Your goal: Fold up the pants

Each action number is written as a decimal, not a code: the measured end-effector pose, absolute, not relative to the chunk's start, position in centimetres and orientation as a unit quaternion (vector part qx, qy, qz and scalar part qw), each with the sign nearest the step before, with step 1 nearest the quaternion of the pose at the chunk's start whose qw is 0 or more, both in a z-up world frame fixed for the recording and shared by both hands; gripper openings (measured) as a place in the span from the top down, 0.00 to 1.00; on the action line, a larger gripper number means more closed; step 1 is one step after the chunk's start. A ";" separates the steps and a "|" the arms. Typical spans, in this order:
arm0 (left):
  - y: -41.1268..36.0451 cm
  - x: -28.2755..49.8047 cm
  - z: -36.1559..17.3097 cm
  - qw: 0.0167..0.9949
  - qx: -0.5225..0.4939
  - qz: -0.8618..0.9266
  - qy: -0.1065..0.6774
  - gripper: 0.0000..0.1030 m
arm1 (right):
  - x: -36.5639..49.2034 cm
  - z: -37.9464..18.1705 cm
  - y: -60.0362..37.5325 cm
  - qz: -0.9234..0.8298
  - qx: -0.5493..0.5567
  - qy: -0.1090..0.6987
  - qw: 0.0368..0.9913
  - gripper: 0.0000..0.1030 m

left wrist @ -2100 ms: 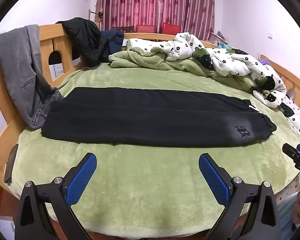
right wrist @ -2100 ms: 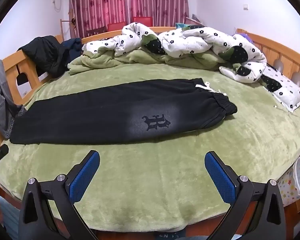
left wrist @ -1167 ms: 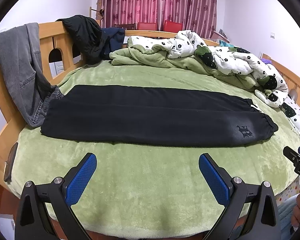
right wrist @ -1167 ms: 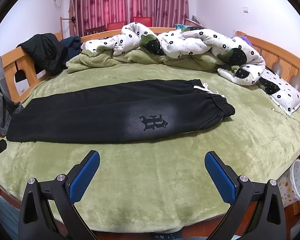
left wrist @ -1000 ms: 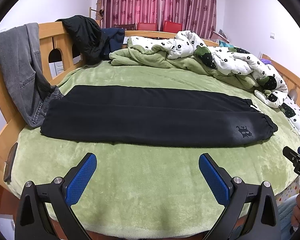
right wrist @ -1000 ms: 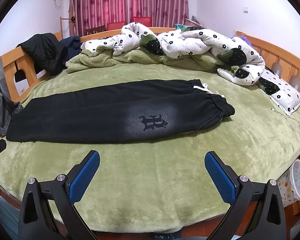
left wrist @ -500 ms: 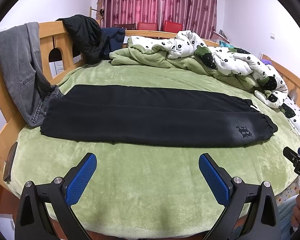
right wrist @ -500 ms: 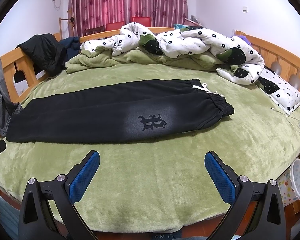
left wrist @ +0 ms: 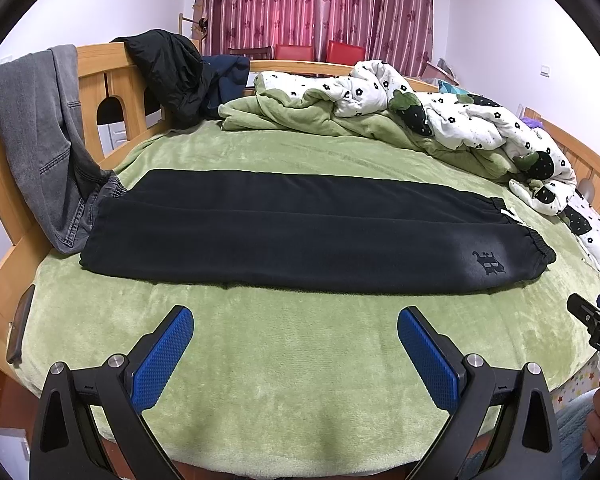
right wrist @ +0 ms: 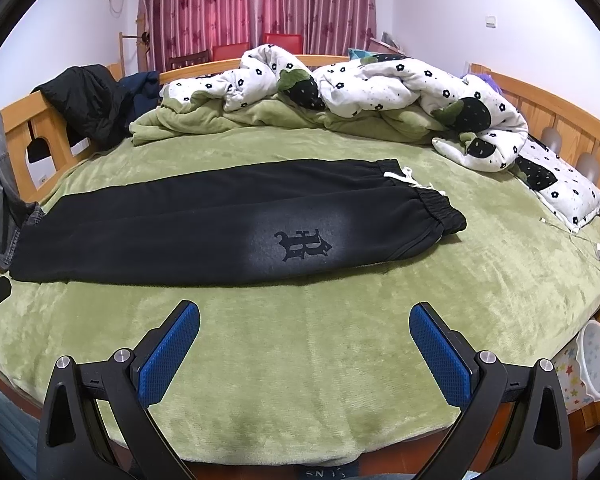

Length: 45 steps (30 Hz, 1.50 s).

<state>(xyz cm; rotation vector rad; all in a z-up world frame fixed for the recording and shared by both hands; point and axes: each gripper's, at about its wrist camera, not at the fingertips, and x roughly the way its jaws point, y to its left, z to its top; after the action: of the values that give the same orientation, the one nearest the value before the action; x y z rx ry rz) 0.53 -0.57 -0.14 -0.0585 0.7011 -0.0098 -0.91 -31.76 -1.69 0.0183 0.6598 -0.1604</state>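
1. Where the green blanket (left wrist: pixel 300 360) covers the bed, the black pants (left wrist: pixel 300 236) lie flat and lengthwise, legs stacked one on the other, w/ waistband (right wrist: pixel 440 212) at the right end and leg cuffs at the left end.
2. A dark logo (right wrist: pixel 302 244) sits in a faded grey patch on the near leg, close to the waistband; white drawstring (right wrist: pixel 404 176) shows at the far side of the waist.
3. Left gripper (left wrist: pixel 296 344) hovers over bare blanket just in front of the pants' near edge, jaws spread wide, blue pads (left wrist: pixel 164 356) touching nothing.
4. Right gripper (right wrist: pixel 304 340) likewise hovers in front of the pants on the waistband half, jaws wide apart, nothing btwn them.
5. Grey jeans (left wrist: pixel 44 136) hang over the wooden bed frame (left wrist: pixel 96 80) at the left, their lower end touching or just beside the pants' cuff end — cannot tell which.
6. A black jacket (left wrist: pixel 168 72) is draped on the frame further back, well apart from the pants.
7. A rumpled white flower-print quilt (right wrist: pixel 380 84) w/ green lining is heaped along the far side and right of the bed, near but not on the pants.
8. White charger cable (right wrist: pixel 572 236) lies on the blanket to the right of the waistband, apart from it.
9. A star-print bin (right wrist: pixel 592 364) stands off the bed's right edge; red curtains (left wrist: pixel 312 4) behind.
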 end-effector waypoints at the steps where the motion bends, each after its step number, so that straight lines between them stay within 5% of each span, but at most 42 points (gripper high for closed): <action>1: -0.6 0.5 -0.1 0.939 -0.029 -0.005 0.343 0.01 | -1.0 -1.7 -31.9 -0.079 0.010 0.323 0.943 0.00; 45: 0.4 2.5 -1.6 0.938 -0.023 0.007 0.345 0.00 | -0.4 -2.6 -31.4 -0.053 -0.016 0.273 0.960 0.00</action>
<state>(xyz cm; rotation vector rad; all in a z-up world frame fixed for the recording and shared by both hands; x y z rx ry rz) 2.54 0.42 -1.63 -0.0479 0.7050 0.0140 -0.38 -31.40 -2.56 -0.0314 0.5537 -0.1068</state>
